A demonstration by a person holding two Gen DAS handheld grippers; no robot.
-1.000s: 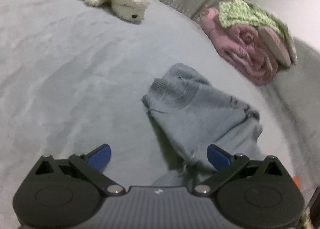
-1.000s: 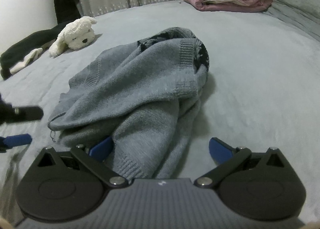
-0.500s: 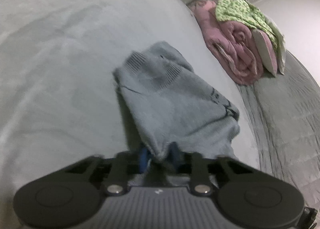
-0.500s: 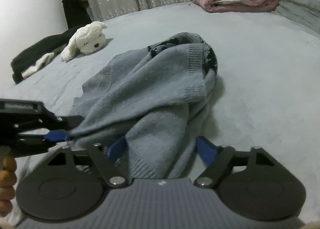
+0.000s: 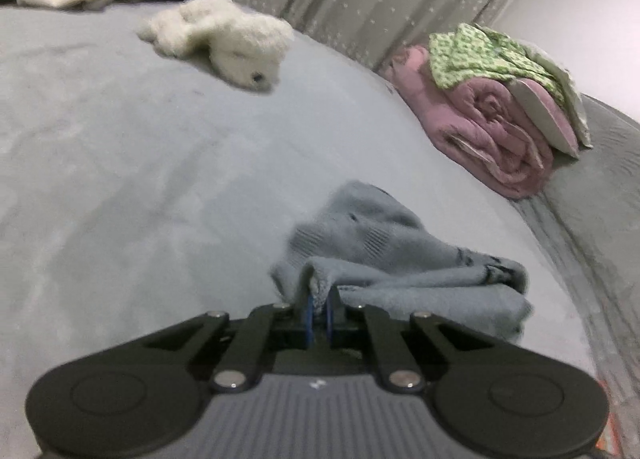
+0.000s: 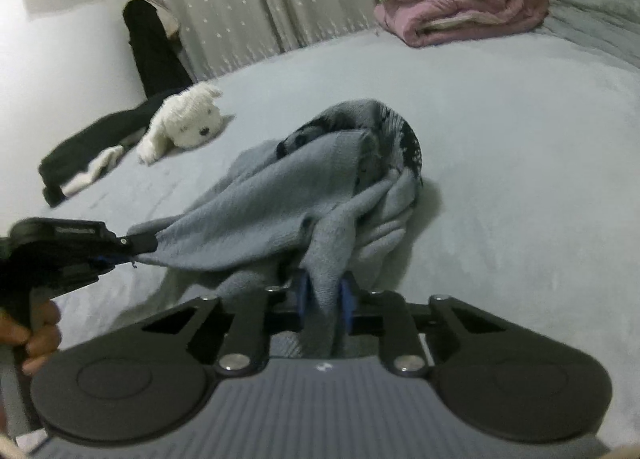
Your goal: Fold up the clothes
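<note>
The grey sweater [image 6: 320, 195] lies bunched on the bed [image 6: 520, 139] — its shape hard to read. The left gripper [image 5: 318, 309] and right gripper [image 6: 324, 299] each pinch its near edge.

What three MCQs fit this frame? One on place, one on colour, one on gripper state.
1. Where does the white plush toy lie?
A. on the pink quilt
B. on the bed beside a black garment
C. in the left gripper

2. What colour is the sweater?
A. grey-blue
B. red
C. yellow

3. How do the two grippers stand?
A. both open
B. only the left shut
C. both shut on the sweater

Key: 1 B, it rests on the bed by the black garment. 2 A, the knit is grey-blue. 3 C, left gripper and right gripper each pinch cloth.
</note>
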